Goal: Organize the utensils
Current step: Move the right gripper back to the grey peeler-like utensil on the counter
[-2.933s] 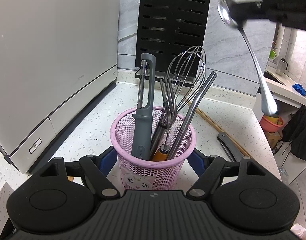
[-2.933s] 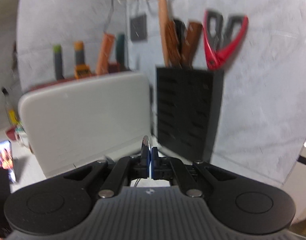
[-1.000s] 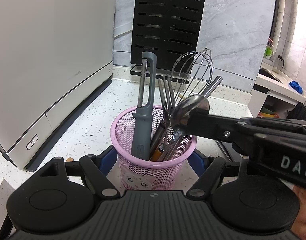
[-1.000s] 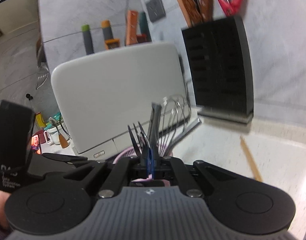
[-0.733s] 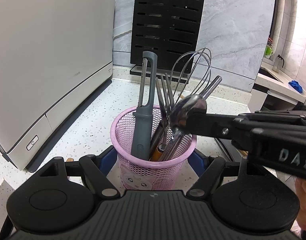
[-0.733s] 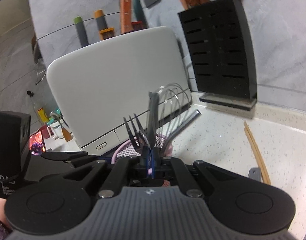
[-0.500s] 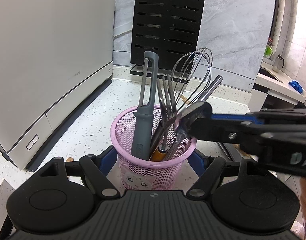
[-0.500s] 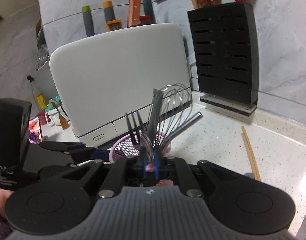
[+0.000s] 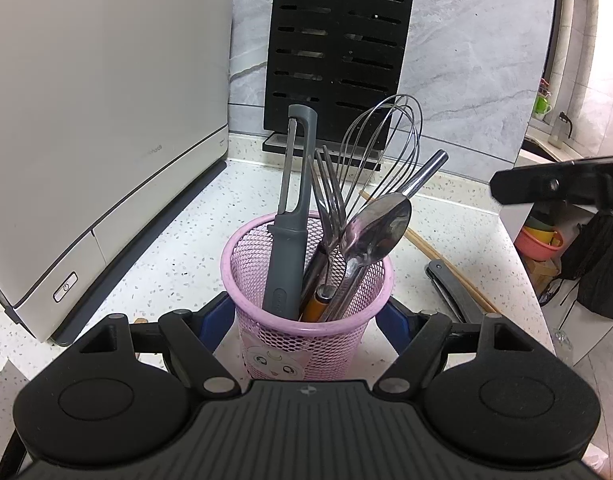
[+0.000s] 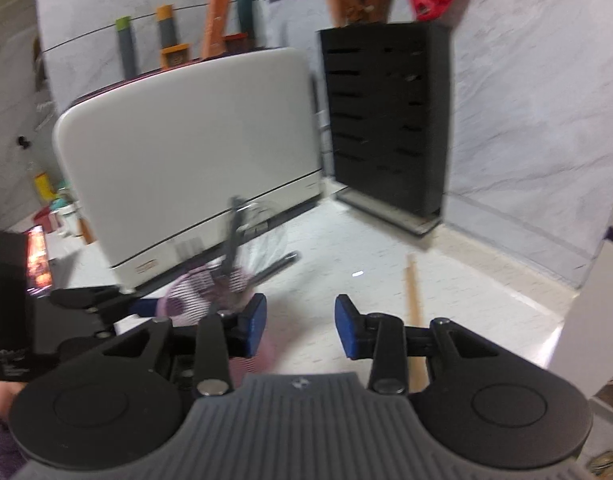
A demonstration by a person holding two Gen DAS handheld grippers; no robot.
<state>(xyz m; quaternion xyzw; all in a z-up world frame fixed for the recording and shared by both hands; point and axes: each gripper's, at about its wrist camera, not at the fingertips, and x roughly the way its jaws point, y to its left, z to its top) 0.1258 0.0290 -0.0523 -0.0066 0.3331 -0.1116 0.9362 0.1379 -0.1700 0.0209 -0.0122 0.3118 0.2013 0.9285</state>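
Pink mesh cup (image 9: 306,304): stands on the speckled desk (image 9: 186,248) between the left gripper's (image 9: 306,320) blue fingers (image 9: 214,320); a cartoon face is printed on its front.
Left fingers: spread wide, one on each side of the cup; whether the pads press on it cannot be told.
Spoon (image 9: 376,228): stands bowl-up in the cup, leaning right, free of any fingers.
Other utensils in cup: grey peeler (image 9: 292,216), fork (image 9: 326,200), wire whisk (image 9: 386,148).
Right gripper (image 10: 299,326): fingers opening, with nothing between them; the cup lies blurred just beyond the left one.
Writing: faint lettering on the white appliance (image 9: 90,120), too small to read.
Knife block (image 9: 338,60): black, beyond the fingers against the wall.
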